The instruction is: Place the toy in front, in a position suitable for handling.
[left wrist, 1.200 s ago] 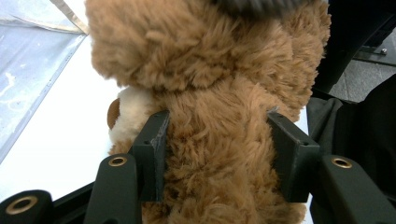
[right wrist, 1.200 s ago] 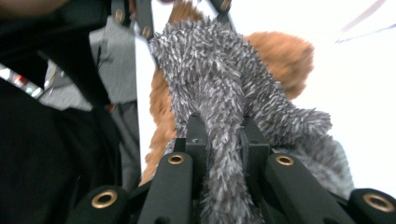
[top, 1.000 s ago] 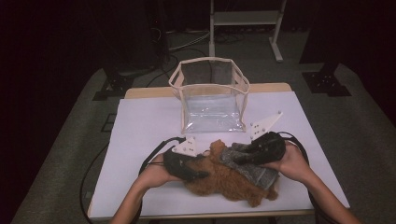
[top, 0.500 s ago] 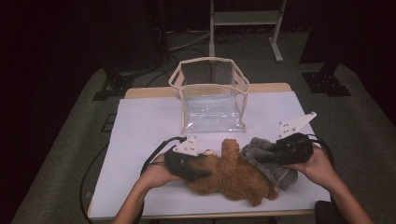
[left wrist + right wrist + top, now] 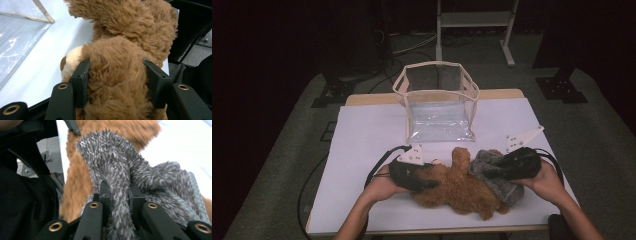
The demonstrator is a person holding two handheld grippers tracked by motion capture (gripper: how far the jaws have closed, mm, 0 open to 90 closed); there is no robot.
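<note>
Two soft things lie at the lower middle of the high view: a brown teddy bear [image 5: 452, 187] and a grey fuzzy cloth [image 5: 494, 175] draped at its right side. Since a second ago I have drawn the right gripper [image 5: 492, 171] out toward the right edge of the white table [image 5: 362, 150], so the cloth is peeling off the bear; I judge the separation is under way. My left gripper [image 5: 427, 184] clamps the bear's plush body, jaws held fairly wide by the fur. The right jaws sit nearly together, pinching a fold of cloth. The clear bag [image 5: 437, 107] stands upright above them, apart.
</note>
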